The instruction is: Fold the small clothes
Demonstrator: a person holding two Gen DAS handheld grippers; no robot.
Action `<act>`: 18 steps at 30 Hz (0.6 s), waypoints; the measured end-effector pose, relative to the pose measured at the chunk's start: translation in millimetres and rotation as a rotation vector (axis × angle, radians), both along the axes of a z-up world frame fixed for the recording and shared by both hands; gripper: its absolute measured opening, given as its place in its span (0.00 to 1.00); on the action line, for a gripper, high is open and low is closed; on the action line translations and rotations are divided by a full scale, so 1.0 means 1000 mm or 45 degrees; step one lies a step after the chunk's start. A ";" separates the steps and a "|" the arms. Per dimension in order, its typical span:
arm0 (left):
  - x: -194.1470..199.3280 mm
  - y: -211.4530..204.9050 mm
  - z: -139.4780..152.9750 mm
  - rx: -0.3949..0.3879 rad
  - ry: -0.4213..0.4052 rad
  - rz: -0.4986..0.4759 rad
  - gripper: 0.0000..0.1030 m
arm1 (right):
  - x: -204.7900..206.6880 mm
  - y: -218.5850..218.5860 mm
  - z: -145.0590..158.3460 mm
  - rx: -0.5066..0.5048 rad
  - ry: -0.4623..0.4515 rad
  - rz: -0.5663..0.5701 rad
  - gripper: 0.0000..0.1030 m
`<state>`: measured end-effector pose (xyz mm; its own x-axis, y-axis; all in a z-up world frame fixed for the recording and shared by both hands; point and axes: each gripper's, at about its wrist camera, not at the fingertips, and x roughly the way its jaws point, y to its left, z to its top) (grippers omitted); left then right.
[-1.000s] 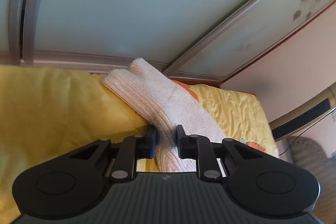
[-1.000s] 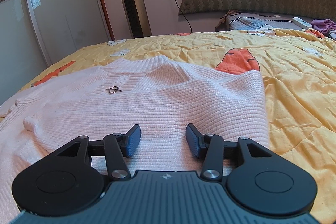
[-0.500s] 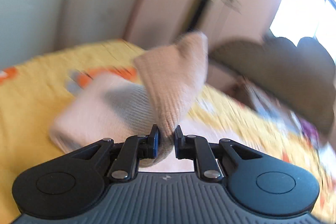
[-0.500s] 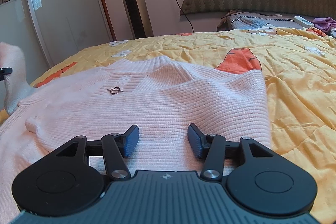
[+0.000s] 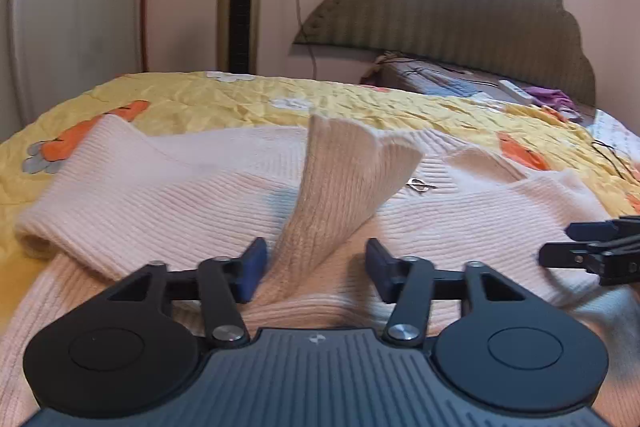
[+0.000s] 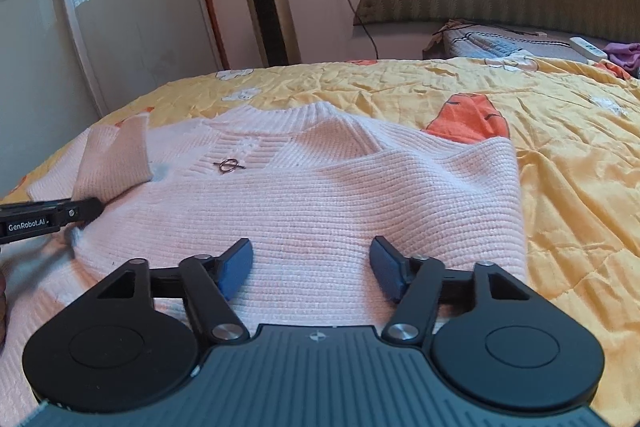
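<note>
While both grippers gape, the sleeve (image 5: 340, 187) stands over the sweater (image 6: 320, 195).

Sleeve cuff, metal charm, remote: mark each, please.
Sleeve cuff (image 5: 352, 155), left wrist view, ribbed upper end.
Metal charm (image 6: 229, 166), right wrist view, its ring.
Remote (image 6: 587, 49), right wrist view, white body.

Each gripper, left gripper (image 5: 314, 267) and right gripper (image 6: 312, 269), has a dark grey ribbed body with a small round emblem at its front edge, flanked by two matte black round housings with shallow circular recesses. Black linkage bars with triangular cut-outs pivot on silver screws and end in blue-padded fingers (image 5: 252, 267). On the side of the left one, white lettering (image 6: 26, 226) reads "GenRobot.AI" beside a small silver screw.
</note>
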<state>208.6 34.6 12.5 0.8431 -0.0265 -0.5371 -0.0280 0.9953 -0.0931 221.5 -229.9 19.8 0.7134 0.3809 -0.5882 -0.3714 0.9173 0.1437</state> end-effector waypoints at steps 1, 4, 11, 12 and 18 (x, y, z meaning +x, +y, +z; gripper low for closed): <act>-0.003 0.001 0.001 -0.020 -0.005 -0.027 0.77 | 0.001 0.007 0.002 -0.042 0.012 0.015 0.79; -0.011 0.011 0.003 -0.100 -0.066 0.002 0.77 | 0.008 0.026 0.020 -0.019 0.123 -0.053 0.85; -0.066 0.075 0.023 -0.589 -0.271 0.284 0.85 | 0.033 0.050 0.037 0.706 0.537 -0.023 0.85; -0.066 0.083 0.020 -0.642 -0.250 0.317 0.85 | 0.041 0.059 0.031 0.743 0.620 -0.020 0.84; -0.055 0.119 0.003 -0.872 -0.097 0.440 0.85 | 0.060 0.097 0.002 0.765 0.792 -0.124 0.78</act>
<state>154.1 153.3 15.4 0.8979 -0.0604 -0.4360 -0.2958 0.6506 -0.6995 281.7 -133.3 21.6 0.3749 0.7060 -0.6008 0.0114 0.6445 0.7645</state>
